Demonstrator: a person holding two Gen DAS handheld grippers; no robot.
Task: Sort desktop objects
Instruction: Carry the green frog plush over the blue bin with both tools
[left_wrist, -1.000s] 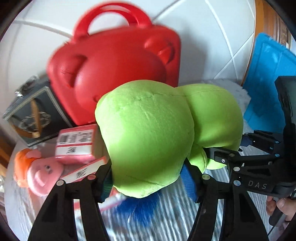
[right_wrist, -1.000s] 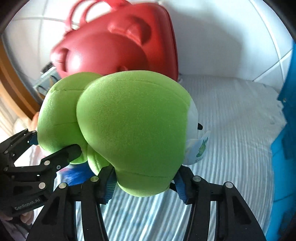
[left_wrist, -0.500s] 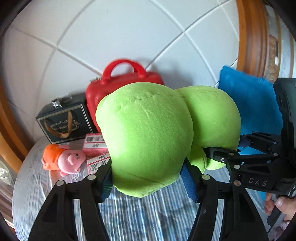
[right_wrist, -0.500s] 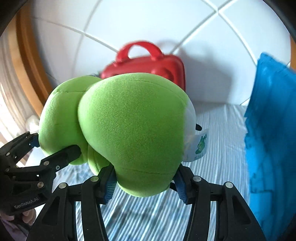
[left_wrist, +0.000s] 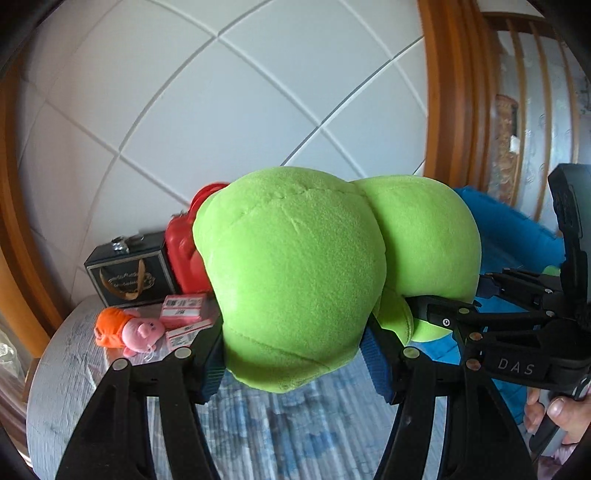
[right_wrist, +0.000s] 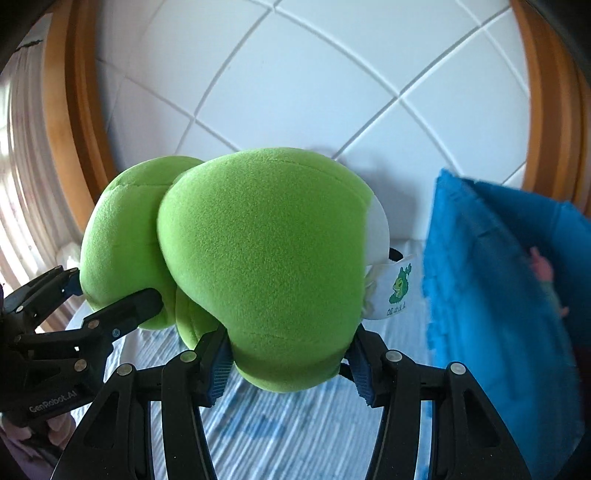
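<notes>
A large green plush toy (left_wrist: 303, 280) fills the middle of both views and hangs above the striped tablecloth (left_wrist: 280, 435). My left gripper (left_wrist: 295, 362) is shut on its left lobe. My right gripper (right_wrist: 288, 365) is shut on its right lobe (right_wrist: 266, 266), which carries a white tag (right_wrist: 393, 291). The right gripper also shows in the left wrist view (left_wrist: 480, 325), and the left gripper in the right wrist view (right_wrist: 74, 314). A blue fabric bin (right_wrist: 509, 295) stands at the right.
At the back left of the table stand a red case (left_wrist: 183, 254), a dark gift box (left_wrist: 129, 269), pink boxes (left_wrist: 184, 310) and a small pink and orange plush (left_wrist: 127, 328). A white tiled wall (left_wrist: 258, 92) is behind, with wooden frames at the sides.
Both grippers have lifted the green plush and drawn back from the red case. The table's objects look smaller and lower, and the blue bin has come nearer on the right.
</notes>
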